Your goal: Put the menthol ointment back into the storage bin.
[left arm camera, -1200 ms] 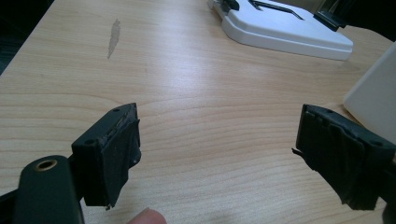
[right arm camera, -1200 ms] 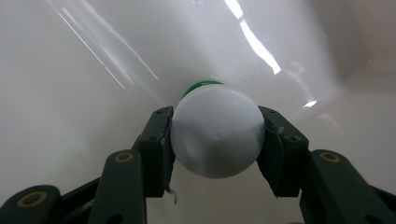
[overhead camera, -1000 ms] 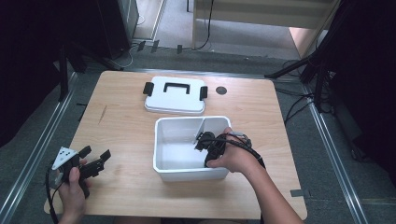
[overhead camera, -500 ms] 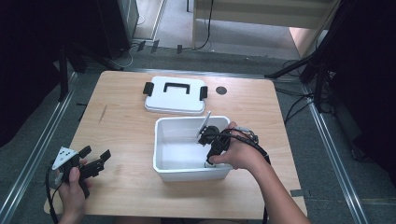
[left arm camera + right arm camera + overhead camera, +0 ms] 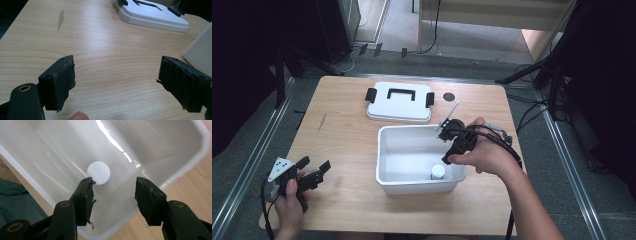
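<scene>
A white plastic tub (image 5: 387,165) stands open in the middle of the wooden table. On its floor near the front wall sits a small container with a round white cap (image 5: 438,172), seen from above as a white disc (image 5: 98,172). My right gripper (image 5: 449,152) hangs over the tub's right side, pointing down; its jaws (image 5: 113,192) are open, above the cap and not touching it. My left gripper (image 5: 314,170) rests low at the table's front left, open with nothing between its fingers (image 5: 116,80). The tub's lid (image 5: 399,102) lies flat behind the tub.
The lid (image 5: 152,15) has a black handle and black side clips. A small dark disc (image 5: 448,96) lies on the table beside the lid. A dark streak (image 5: 321,122) marks the wood at the left. A corner of the tub (image 5: 200,52) stands to the right of my left gripper.
My right gripper has risen from inside the tub and drawn back toward its right rim. The white-capped container now shows on the tub floor. The left gripper has stayed put.
</scene>
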{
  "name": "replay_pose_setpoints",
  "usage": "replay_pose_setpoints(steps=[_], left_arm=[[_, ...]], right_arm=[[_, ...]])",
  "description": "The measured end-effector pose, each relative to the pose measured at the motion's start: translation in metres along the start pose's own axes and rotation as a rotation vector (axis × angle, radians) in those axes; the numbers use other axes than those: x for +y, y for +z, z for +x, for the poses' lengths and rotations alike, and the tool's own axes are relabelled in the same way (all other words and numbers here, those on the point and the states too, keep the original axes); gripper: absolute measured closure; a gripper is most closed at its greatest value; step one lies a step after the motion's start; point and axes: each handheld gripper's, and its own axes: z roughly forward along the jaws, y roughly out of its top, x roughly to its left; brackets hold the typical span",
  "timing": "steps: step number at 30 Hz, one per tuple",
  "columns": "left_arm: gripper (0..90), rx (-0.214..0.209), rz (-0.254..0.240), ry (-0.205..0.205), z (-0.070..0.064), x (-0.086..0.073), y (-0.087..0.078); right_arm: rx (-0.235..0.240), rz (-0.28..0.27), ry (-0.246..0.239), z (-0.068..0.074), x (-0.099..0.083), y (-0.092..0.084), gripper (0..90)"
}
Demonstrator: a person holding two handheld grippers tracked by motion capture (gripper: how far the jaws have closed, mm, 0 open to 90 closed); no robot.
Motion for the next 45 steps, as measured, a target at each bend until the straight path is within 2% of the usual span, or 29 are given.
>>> replay_pose_setpoints(steps=[1, 2, 4, 10, 15, 17, 20, 22, 23, 25, 26, 27, 28, 29, 30, 31, 33, 34, 36, 37, 38, 39, 41, 42, 43, 44, 45], left_arm=[[14.7, 0.0, 0.0, -0.001, 0.0, 0.0, 0.0], [14.7, 0.0, 0.0, -0.001, 0.0, 0.0, 0.0], [14.8, 0.001, -0.001, -0.002, 0.0, 0.0, 0.0], [14.7, 0.003, 0.002, 0.002, -0.001, 0.0, 0.0], [14.7, 0.004, 0.004, 0.003, -0.001, 0.0, 0.0], [14.7, 0.004, 0.004, 0.005, -0.001, 0.0, 0.0], [14.7, 0.005, 0.004, 0.004, -0.001, 0.0, 0.0], [14.7, 0.005, 0.003, 0.004, -0.001, 0.0, 0.0], [14.7, 0.005, 0.003, 0.004, -0.001, 0.0, 0.0], [14.7, 0.007, 0.002, 0.004, -0.001, 0.0, 0.0], [14.7, 0.007, 0.003, 0.007, -0.001, 0.0, 0.0], [14.7, 0.007, 0.003, 0.007, -0.001, 0.0, 0.0], [14.7, 0.008, 0.002, 0.007, -0.001, 0.0, 0.0], [14.7, 0.009, 0.003, 0.008, -0.002, 0.0, 0.0], [14.7, 0.009, 0.003, 0.008, -0.002, 0.0, 0.0], [14.7, 0.01, 0.003, 0.009, -0.002, 0.0, 0.0], [14.7, 0.011, 0.003, 0.009, -0.002, 0.0, 0.0], [14.7, 0.011, 0.002, 0.008, -0.002, 0.0, 0.0], [14.7, 0.011, 0.002, 0.008, -0.002, 0.0, 0.0], [14.7, 0.011, 0.002, 0.008, -0.002, 0.0, 0.0], [14.7, 0.011, 0.002, 0.008, -0.002, 0.0, 0.0], [14.7, 0.01, 0.004, 0.01, -0.002, 0.0, 0.0], [14.7, 0.01, 0.006, 0.012, -0.002, 0.0, 0.0], [14.7, 0.01, 0.006, 0.012, -0.002, 0.0, 0.0], [14.7, 0.011, 0.008, 0.015, -0.002, 0.0, 0.0], [14.7, 0.011, 0.008, 0.015, -0.002, 0.0, 0.0], [14.7, 0.011, 0.008, 0.014, -0.002, 0.0, 0.0]], right_arm=[[-0.004, -0.016, 0.025, -0.005, -0.006, -0.007, 49.8], [-0.004, -0.016, 0.025, -0.005, -0.006, -0.007, 49.8], [-0.014, -0.046, 0.047, -0.016, -0.018, -0.015, 49.7], [-0.02, -0.086, 0.109, -0.032, -0.04, -0.021, 48.5], [-0.042, -0.199, 0.215, -0.049, -0.071, -0.012, 38.2], [-0.046, -0.262, 0.254, -0.055, -0.083, -0.005, 37.4], [-0.023, -0.367, 0.324, -0.063, -0.103, 0.007, 34.1], [-0.035, -0.419, 0.362, -0.067, -0.114, 0.017, 30.6], [-0.035, -0.419, 0.362, -0.067, -0.114, 0.017, 30.6], [-0.054, -0.455, 0.398, -0.068, -0.124, 0.028, 26.3], [-0.087, -0.494, 0.421, -0.067, -0.134, 0.039, 22.9], [-0.087, -0.494, 0.421, -0.067, -0.134, 0.039, 22.9], [-0.113, -0.54, 0.452, -0.067, -0.144, 0.051, 19.2], [-0.122, -0.553, 0.469, -0.066, -0.148, 0.057, 15.4], [-0.122, -0.553, 0.469, -0.066, -0.148, 0.057, 15.4], [-0.181, -0.581, 0.497, -0.062, -0.159, 0.071, 8.9], [-0.203, -0.624, 0.524, -0.059, -0.171, 0.087, 2.0], [-0.205, -0.641, 0.539, -0.058, -0.179, 0.095, 1.9], [-0.243, -0.689, 0.567, -0.055, -0.196, 0.11, 1.9], [-0.243, -0.689, 0.567, -0.055, -0.196, 0.11, 1.9], [-0.245, -0.703, 0.584, -0.054, -0.205, 0.117, 1.9], [-0.265, -0.729, 0.616, -0.05, -0.222, 0.129, 1.9], [-0.26, -0.748, 0.636, -0.049, -0.234, 0.133, 1.9], [-0.265, -0.798, 0.647, -0.048, -0.24, 0.129, 2.5], [-0.293, -0.823, 0.657, -0.046, -0.245, 0.125, 3.7], [-0.293, -0.823, 0.657, -0.046, -0.245, 0.125, 3.7], [-0.282, -0.857, 0.674, -0.046, -0.251, 0.123, 3.7]])
